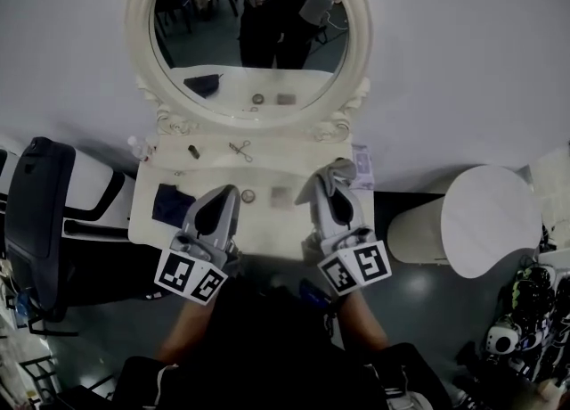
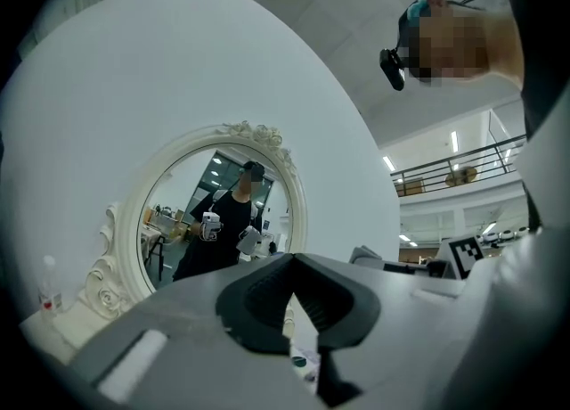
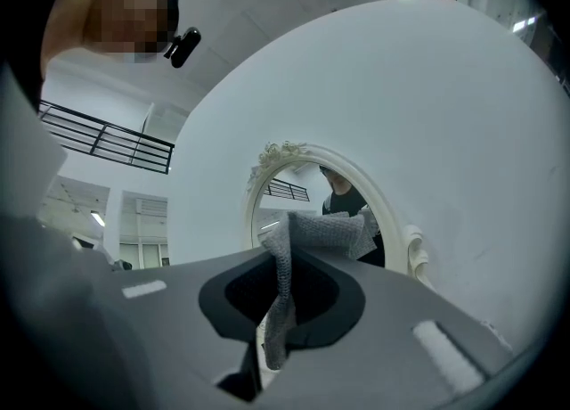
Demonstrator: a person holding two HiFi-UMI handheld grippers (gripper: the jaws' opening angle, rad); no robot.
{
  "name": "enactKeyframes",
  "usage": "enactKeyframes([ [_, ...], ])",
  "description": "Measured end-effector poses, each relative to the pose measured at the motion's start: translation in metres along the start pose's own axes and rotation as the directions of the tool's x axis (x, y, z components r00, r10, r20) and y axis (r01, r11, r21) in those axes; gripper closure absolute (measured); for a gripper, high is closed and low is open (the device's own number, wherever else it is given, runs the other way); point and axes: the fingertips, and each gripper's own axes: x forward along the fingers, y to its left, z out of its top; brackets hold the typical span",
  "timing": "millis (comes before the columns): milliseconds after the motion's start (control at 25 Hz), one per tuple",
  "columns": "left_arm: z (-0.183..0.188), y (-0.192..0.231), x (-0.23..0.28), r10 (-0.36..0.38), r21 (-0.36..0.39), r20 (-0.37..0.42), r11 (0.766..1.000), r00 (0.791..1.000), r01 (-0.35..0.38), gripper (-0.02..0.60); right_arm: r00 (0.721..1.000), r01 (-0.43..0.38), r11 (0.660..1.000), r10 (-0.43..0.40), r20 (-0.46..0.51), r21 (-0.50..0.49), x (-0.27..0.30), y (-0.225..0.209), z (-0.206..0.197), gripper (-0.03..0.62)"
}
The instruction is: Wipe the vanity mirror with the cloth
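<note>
- Right gripper [image 3: 283,266]: jaws clamped on the grey cloth [image 3: 325,234]. The cloth is bunched above the tips, with a tail hanging below.
- Left gripper [image 2: 294,266]: jaws together, nothing between them.
- Both grippers sit low over the white surface [image 1: 267,221], short of the vanity mirror [image 1: 267,78]. The cloth is not touching the glass.
- Judgement: pick-up done, wiping not under way here. Left to do: raise the cloth to the glass and cover the whole oval.
- Cleanliness of the glass: cannot tell.
</note>
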Motion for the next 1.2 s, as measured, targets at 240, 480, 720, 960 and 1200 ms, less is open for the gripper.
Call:
enactKeyframes([
  [240,-0.010,0.000,-0.015,-0.002,0.001,-0.012,1.000,1.000,0.002,0.580,0.999,0.038,0.999,-0.038,-0.004,0.011,-0.013,0.007,-0.011,0.577],
  [480,-0.017,0.005,-0.023,-0.029,-0.011,-0.018,1.000,0.999,0.029,0.580,0.996,0.081,0.996,-0.080,-0.031,0.022,-0.021,0.020,-0.033,0.577],
  [720,-0.018,0.010,-0.028,-0.058,-0.018,-0.016,0.998,0.998,0.058,0.580,0.995,0.095,0.995,-0.094,-0.046,0.020,-0.019,0.032,-0.047,0.577],
  [960,-0.018,0.015,-0.034,-0.064,-0.034,-0.014,0.997,0.998,0.063,0.580,0.992,0.111,0.994,-0.111,-0.066,0.003,-0.021,0.041,-0.056,0.579],
  [1200,-0.018,0.011,-0.040,-0.084,-0.043,-0.018,0.996,0.996,0.083,0.580,0.989,0.134,0.991,-0.133,-0.066,0.003,-0.029,0.046,-0.058,0.579],
])
